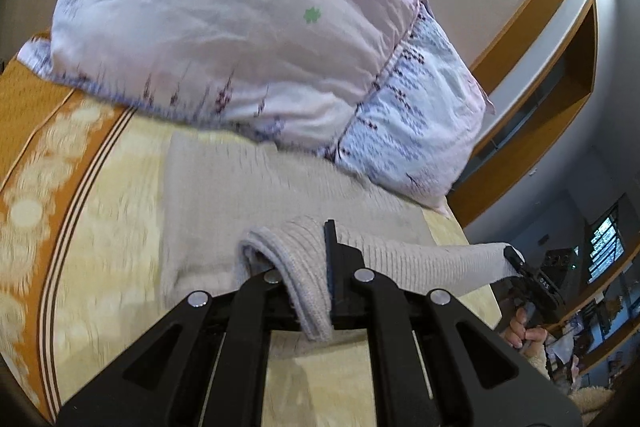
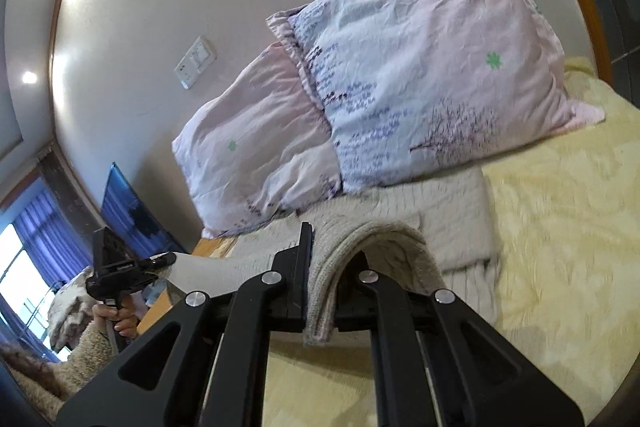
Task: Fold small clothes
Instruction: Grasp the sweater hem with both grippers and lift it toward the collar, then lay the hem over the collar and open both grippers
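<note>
grippers left (image 1: 320,267) and right (image 2: 324,267) clamp sweater (image 1: 224,199) hem, pillows (image 2: 400,75) close behind.

Left gripper (image 1: 316,267): matte black linkage arms with triangular cut-outs and four round silver pivot screws. Right gripper (image 2: 320,267): same black build and screws. Right hand (image 1: 524,331): bare skin, pale nails. Left hand (image 2: 118,319): bare skin above a fuzzy beige sleeve (image 2: 86,351).

left hand-held gripper (image 1: 320,267) | clamps grey knit garment (image 1: 280,187) (edge lifted) | pillow (image 1: 224,39) behind
</note>
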Tool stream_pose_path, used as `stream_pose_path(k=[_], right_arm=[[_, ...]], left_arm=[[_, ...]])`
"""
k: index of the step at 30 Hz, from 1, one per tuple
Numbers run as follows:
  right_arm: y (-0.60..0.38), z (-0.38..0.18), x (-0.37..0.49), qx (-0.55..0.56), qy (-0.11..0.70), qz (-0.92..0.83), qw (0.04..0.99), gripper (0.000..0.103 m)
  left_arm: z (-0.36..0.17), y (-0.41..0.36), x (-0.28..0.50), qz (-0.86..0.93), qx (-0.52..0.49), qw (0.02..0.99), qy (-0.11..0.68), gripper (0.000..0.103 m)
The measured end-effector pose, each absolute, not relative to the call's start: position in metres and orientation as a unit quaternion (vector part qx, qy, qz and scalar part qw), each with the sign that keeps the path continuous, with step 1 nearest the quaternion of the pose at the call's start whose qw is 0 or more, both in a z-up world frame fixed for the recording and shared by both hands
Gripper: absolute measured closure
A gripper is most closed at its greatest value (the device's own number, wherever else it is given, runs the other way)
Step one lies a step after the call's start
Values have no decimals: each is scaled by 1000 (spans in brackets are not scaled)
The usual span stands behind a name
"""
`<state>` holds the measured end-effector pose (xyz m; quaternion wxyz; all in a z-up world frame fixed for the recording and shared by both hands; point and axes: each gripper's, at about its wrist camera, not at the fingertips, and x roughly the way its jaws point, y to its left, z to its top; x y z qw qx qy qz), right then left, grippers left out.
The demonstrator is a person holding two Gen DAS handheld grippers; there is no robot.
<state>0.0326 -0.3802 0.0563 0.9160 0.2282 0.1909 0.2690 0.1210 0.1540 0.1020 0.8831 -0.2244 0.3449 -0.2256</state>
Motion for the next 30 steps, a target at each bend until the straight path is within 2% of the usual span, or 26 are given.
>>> stream_pose_path(k=[6,12,22,24,25,26,28,30], right_arm=[[-377,52,79,245,215,232,917,95],[-373,21,142,282,290,181,897,95],[-371,-8,196,308,347,126,877,94],[-372,-10,203,316,354,123,872,89],[-372,-10,208,320,356,121,870,78],[-372,-9,211,324,351,120,870,58],[-375,-2,212,326,322,106,883,40],[-376,5,210,318,301,107,893,40]], left_arm=[[97,145,174,-205,-215,888,351,98],[57,143,226,-180,-235,869,397,98],[20,152,264,-176,-299,834,430,97],[18,152,269,-177,-308,829,433,96],[16,153,273,-176,-316,826,433,96],[15,153,276,-176,-323,823,433,95],[15,153,281,-175,-334,821,430,92],[17,156,284,-170,-344,820,424,84]])
